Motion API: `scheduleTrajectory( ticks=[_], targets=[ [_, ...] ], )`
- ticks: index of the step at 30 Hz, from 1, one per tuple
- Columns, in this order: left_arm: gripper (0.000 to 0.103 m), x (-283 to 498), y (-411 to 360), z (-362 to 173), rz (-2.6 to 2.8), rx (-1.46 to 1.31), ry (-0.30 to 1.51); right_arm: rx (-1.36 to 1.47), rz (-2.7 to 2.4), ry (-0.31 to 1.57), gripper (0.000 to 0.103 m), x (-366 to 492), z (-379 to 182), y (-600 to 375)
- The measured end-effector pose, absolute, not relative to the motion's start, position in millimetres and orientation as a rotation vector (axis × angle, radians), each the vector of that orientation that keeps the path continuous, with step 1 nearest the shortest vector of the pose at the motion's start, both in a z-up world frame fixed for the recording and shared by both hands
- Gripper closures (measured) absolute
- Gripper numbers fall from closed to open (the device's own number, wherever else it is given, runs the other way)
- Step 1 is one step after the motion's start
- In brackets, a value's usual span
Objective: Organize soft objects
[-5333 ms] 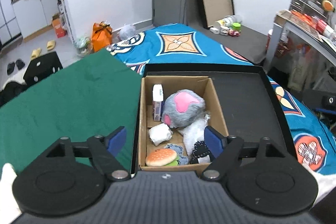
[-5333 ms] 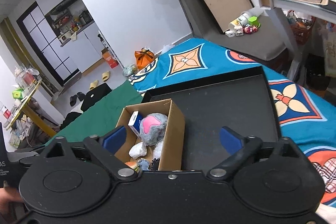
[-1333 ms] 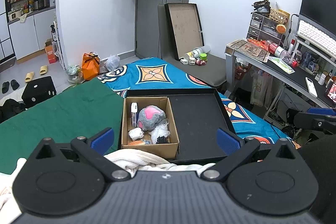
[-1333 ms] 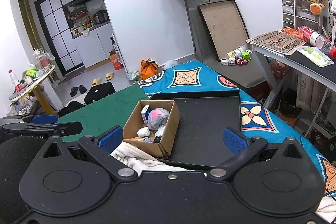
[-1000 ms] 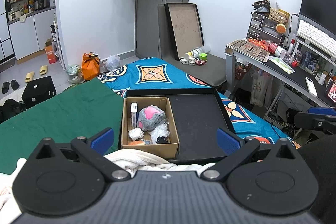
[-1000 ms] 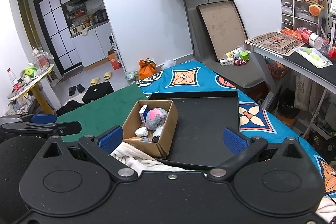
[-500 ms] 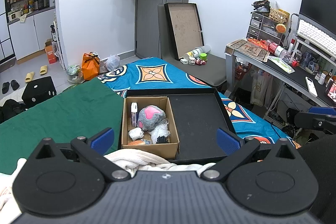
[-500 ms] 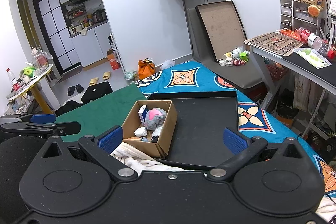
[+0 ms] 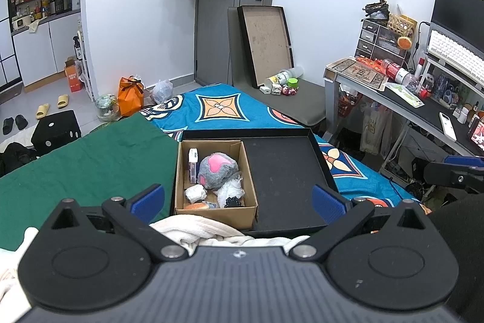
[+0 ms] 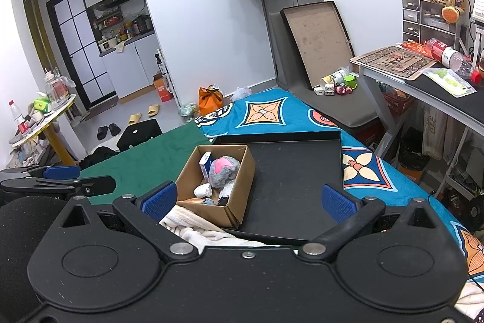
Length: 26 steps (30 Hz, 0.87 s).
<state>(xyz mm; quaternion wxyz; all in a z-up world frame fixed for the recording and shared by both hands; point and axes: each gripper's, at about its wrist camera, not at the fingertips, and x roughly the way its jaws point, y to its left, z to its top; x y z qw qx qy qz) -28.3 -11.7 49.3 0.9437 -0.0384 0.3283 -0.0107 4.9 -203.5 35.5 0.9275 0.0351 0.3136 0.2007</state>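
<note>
- The soft things sit together in the cardboard box point(image 9: 211, 177), which stands in the left half of the black tray point(image 9: 284, 171), against its left edge; the tray lies on the bed.
- In the box: a grey and pink plush toy point(image 9: 216, 170) near the back, a white wad point(image 9: 196, 192), a crinkly clear bag point(image 9: 231, 189) and a bun-shaped squishy point(image 9: 196, 205) at the front wall, plus a small white and blue carton point(image 9: 193, 164) upright at the left wall.
- The right half of the tray is bare, so I judge the sorting either finished or not begun; nothing lies loose on the green cloth point(image 9: 84, 165).
- The left gripper point(image 9: 239, 200) hangs well back from the box, fingers spread wide and empty.
- The right gripper point(image 10: 248, 199) is likewise apart from the box, fingers released, holding nothing.
- A cream blanket point(image 9: 205, 230) in the foreground hides the tray's near edge and the box's front base.
- A dark item beside the bag and something bluish by the bun are too small to identify.
</note>
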Motion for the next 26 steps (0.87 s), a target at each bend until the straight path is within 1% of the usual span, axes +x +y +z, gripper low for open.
scheduleTrajectory(
  ticks=[26],
  targets=[
    [0.000, -27.0, -13.7, 55.5, -0.005, -0.060, 0.640, 0.083, 0.403, 0.644, 0.000, 5.1, 35.4, -204.6]
  ],
)
